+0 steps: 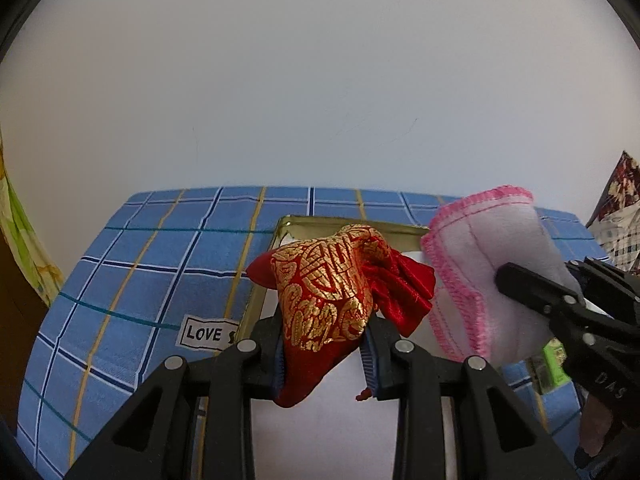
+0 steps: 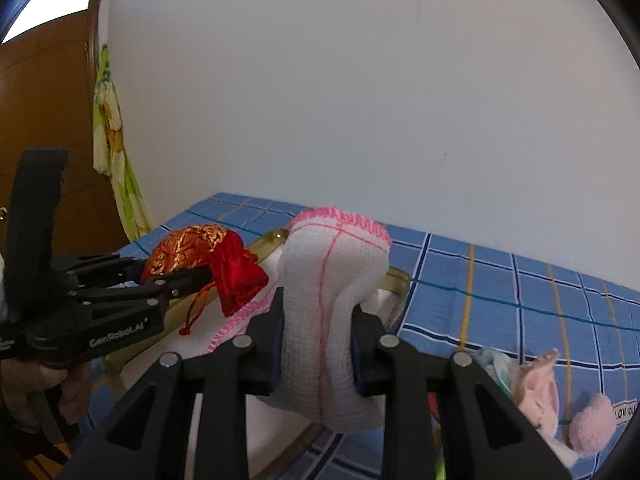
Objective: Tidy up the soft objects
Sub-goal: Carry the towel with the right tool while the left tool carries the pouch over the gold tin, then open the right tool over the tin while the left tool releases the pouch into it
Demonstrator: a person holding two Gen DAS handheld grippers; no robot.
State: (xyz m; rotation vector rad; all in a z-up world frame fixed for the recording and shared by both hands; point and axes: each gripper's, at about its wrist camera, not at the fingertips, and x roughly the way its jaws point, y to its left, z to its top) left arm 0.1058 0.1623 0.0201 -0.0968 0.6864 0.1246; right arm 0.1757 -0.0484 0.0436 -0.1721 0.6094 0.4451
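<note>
My left gripper (image 1: 326,354) clamped a red pouch (image 1: 324,292); my right gripper (image 2: 318,340) squeezed a white towel (image 2: 332,320) above the tin (image 1: 288,226).

Bright, even daylight — soft focus, fisheye-bent edges.

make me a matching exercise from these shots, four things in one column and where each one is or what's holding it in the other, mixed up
Things:
1. red and gold pouch
2. white cloth with pink stitching
3. gold-rimmed tin
4. pink plush toy

Places or states:
A. lying on the blue checked sheet, untouched
B. clamped in the right tool
C. clamped in the left tool
D. standing open on the sheet, under both held things

Pairs: 1-C, 2-B, 3-D, 4-A
</note>
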